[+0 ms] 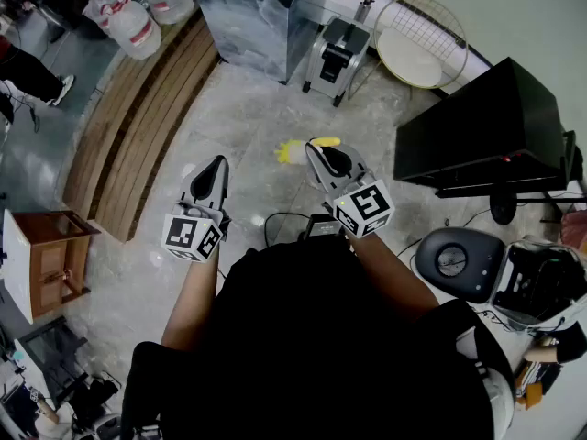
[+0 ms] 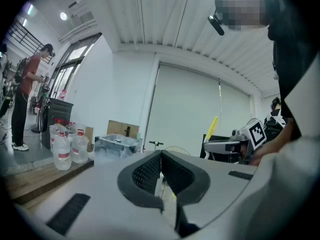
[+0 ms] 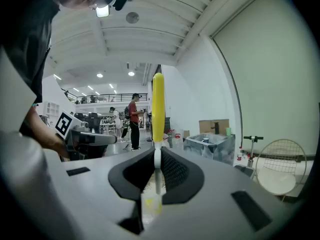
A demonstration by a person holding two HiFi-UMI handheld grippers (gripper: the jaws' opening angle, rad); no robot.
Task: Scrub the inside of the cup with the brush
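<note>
No cup shows in any view. I stand on a stone floor with both grippers held out level. My right gripper (image 1: 318,147) (image 3: 157,151) is shut on the white neck of a yellow brush (image 3: 158,109). The yellow handle rises past the jaw tips, and pale bristles show behind them. In the head view the brush (image 1: 292,151) juts out left of that gripper. My left gripper (image 1: 218,163) (image 2: 160,154) is shut. Only a thin pale sliver shows in its slot, and I cannot tell what that is. The left gripper view shows the right gripper (image 2: 225,146) with the brush (image 2: 212,128) off to the right.
A wooden platform (image 1: 138,126) with large water bottles (image 1: 138,16) lies ahead left. A grey cabinet (image 1: 252,21) and a round wire frame (image 1: 422,39) stand ahead, a black cabinet (image 1: 486,126) at right, a small wooden stand (image 1: 46,255) at left. A person (image 2: 30,94) stands farther off.
</note>
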